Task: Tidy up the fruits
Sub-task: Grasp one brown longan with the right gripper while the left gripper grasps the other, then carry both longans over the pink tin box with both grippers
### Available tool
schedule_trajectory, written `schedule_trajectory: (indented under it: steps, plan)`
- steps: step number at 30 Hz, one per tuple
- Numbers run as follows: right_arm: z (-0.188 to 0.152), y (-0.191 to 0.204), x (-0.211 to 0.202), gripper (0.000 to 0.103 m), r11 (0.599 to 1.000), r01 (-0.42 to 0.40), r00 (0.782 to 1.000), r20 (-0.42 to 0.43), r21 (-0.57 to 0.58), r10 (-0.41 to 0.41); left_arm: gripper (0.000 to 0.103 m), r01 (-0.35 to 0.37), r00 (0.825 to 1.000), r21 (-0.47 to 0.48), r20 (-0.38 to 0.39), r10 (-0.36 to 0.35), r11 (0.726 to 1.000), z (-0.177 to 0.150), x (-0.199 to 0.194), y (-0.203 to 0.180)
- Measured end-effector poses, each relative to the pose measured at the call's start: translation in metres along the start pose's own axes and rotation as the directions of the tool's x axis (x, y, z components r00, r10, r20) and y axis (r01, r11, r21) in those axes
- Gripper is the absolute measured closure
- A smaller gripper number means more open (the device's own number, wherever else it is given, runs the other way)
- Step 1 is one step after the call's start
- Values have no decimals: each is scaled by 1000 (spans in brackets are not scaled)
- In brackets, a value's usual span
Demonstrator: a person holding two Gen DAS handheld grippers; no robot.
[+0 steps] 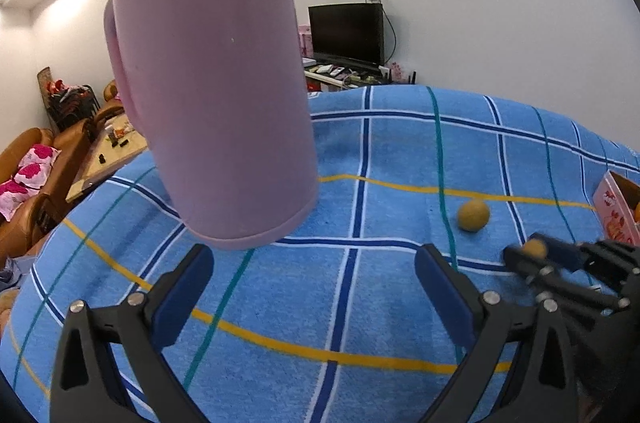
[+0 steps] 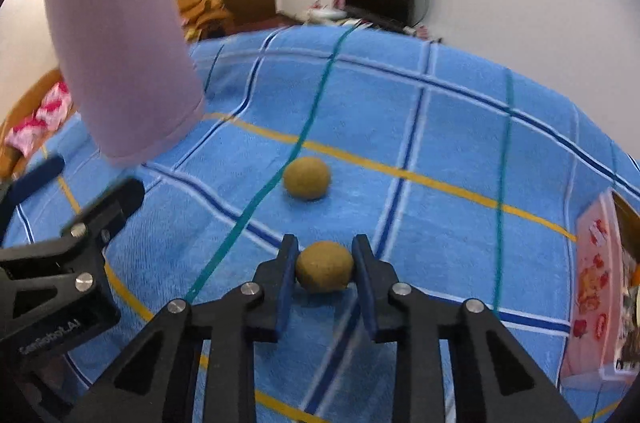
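Fruit (image 2: 324,266), round, dull yellow-brown, between right gripper (image 2: 325,263) pads.

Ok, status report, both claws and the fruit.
Right claw shut on near fruit. Left claw open, empty. Second fruit loose on cloth. Box at right; jug off to left, path clear.

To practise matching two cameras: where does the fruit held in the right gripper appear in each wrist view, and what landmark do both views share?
Left wrist view: held fruit at far right, between the right gripper's blurred fingers.
Right wrist view: lower centre, clamped between the blue pads.
Shared landmark: loose fruit on the blue checked cloth, just beyond.
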State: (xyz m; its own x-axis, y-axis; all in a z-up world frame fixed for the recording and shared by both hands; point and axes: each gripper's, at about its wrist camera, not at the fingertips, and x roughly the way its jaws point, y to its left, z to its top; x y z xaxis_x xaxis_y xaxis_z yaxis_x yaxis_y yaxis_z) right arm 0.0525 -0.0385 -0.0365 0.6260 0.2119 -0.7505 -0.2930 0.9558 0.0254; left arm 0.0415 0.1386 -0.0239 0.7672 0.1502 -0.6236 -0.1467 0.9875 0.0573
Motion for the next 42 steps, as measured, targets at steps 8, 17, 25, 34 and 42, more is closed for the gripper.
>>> schedule_trajectory:
  steps: [8, 17, 25, 34, 42]
  plan:
    - [-14, -24, -54, 73, 987, 161, 961, 225, 22, -162, 0, 58, 998, 13, 8, -58, 998, -2, -6, -13]
    - [-21, -52, -77, 73, 977, 183, 940, 272, 108, -206, 3, 171, 984, 86, -57, -167, 981, 30, 8, -71]
    - [-20, -60, -73, 73, 973, 178, 941, 264, 145, -211, 29, 230, 962, 60, -165, -218, 971, 35, 52, -99]
    - [-16, -59, -69, 73, 977, 166, 947, 255, 131, -195, 43, 251, 944, 27, -229, -239, 968, 35, 74, -100]
    - [-18, -55, -70, 73, 976, 178, 943, 263, 125, -205, 71, 296, 933, -2, -216, -290, 955, 31, 67, -92]
